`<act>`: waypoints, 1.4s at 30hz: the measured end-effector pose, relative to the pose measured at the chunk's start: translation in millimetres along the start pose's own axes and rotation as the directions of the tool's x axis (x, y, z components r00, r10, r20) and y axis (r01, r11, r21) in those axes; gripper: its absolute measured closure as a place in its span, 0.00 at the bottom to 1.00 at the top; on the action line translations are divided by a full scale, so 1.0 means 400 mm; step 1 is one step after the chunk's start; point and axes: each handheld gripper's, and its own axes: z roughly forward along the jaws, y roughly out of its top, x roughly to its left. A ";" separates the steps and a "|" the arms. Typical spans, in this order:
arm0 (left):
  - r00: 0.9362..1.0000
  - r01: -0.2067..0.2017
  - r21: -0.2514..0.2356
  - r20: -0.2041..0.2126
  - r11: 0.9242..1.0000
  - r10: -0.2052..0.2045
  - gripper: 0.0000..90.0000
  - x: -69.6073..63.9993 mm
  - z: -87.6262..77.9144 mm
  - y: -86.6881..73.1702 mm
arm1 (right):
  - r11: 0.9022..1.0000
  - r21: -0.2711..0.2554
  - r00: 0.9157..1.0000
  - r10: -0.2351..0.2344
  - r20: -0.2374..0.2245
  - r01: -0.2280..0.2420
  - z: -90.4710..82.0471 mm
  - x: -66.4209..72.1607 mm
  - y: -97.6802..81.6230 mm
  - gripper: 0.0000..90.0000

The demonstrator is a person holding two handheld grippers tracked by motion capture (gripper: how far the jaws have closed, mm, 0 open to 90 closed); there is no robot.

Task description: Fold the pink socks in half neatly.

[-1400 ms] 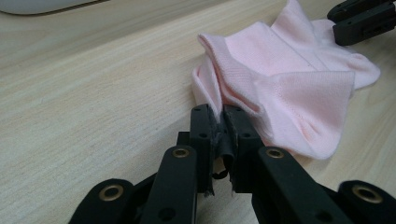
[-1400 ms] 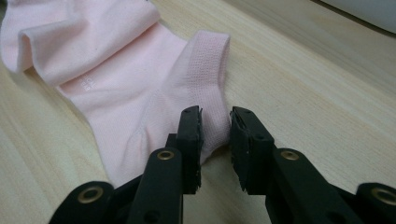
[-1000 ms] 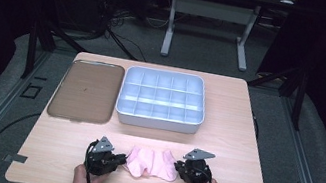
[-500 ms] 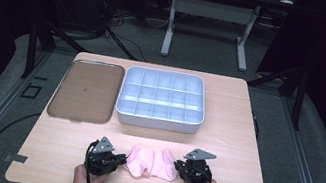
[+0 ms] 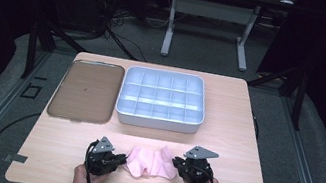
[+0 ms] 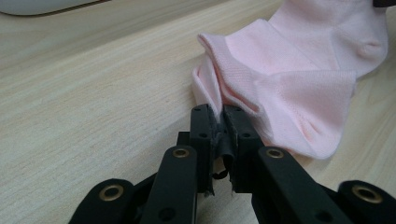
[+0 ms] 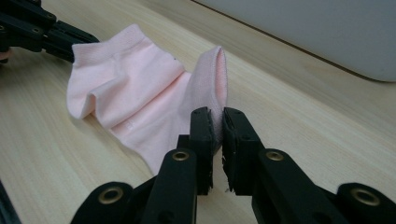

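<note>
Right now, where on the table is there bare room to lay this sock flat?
Bare wood lies right of the divided white bin, out to the table edge, and in the near-left corner below the brown tray. The near centre is crowded: the left gripper and right gripper each pinch an end of the pink sock.
</note>
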 end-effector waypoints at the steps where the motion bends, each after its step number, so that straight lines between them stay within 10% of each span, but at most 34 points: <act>1: 1.000 0.001 0.001 0.000 1.000 -0.001 0.92 0.000 0.000 0.000 | 1.000 0.000 1.000 -0.005 -0.004 0.005 -0.001 0.001 0.002 0.91; 42: 1.000 -0.002 0.003 -0.002 1.000 0.002 0.92 0.001 -0.001 0.000 | 0.989 0.009 0.984 -0.146 -0.104 0.147 0.058 0.139 0.157 0.92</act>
